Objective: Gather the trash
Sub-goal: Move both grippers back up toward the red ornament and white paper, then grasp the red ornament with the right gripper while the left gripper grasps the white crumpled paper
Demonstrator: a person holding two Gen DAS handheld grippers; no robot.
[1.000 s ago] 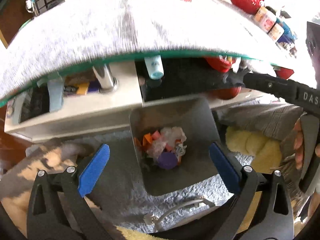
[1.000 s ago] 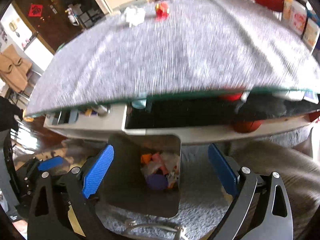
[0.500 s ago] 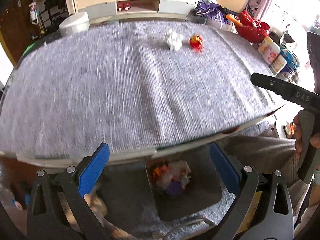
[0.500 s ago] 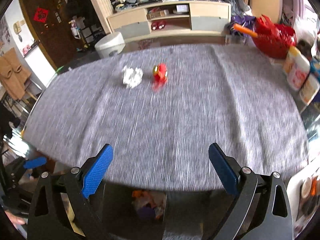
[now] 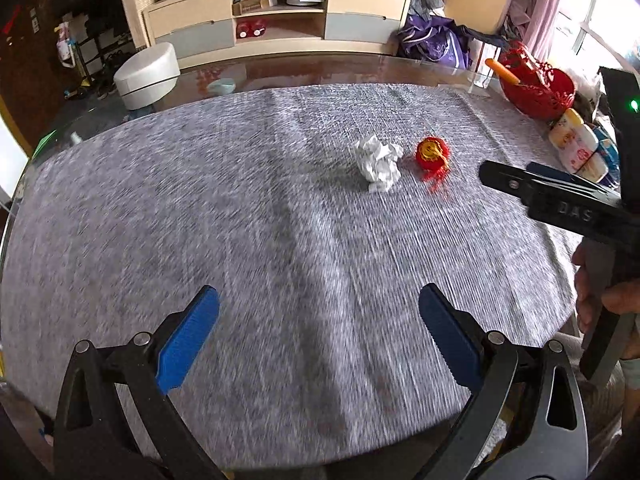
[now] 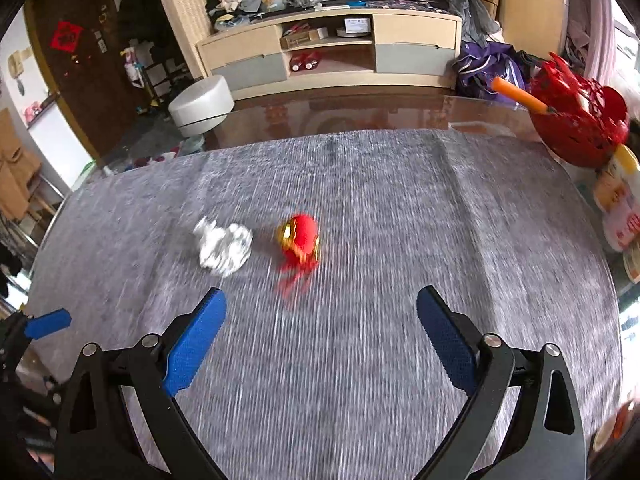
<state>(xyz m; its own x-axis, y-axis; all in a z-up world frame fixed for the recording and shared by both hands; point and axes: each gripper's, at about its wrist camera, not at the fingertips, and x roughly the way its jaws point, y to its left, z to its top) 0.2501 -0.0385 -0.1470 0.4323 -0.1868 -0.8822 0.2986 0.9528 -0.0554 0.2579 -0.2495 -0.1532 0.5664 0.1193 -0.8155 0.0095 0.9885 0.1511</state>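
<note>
A crumpled white paper ball (image 5: 378, 163) lies on the grey tablecloth (image 5: 240, 220), with a red and gold wrapper (image 5: 432, 156) just to its right. Both also show in the right wrist view: the paper ball (image 6: 224, 246) and the wrapper (image 6: 301, 238). My left gripper (image 5: 319, 334) is open and empty over the near part of the table, well short of them. My right gripper (image 6: 321, 332) is open and empty, closer, with the wrapper just beyond its fingertips. The right gripper's body shows at the right edge of the left wrist view.
A red basket (image 6: 576, 120) with an orange stick stands at the table's far right, with bottles (image 6: 618, 200) beside it. A white stool (image 6: 200, 106) and a TV cabinet (image 6: 328, 52) stand beyond the table. The tablecloth ends short of the glass far edge.
Both grippers have risen from the bin under the table to above the tabletop. The bin has dropped out of view, and the paper ball and wrapper are now ahead.
</note>
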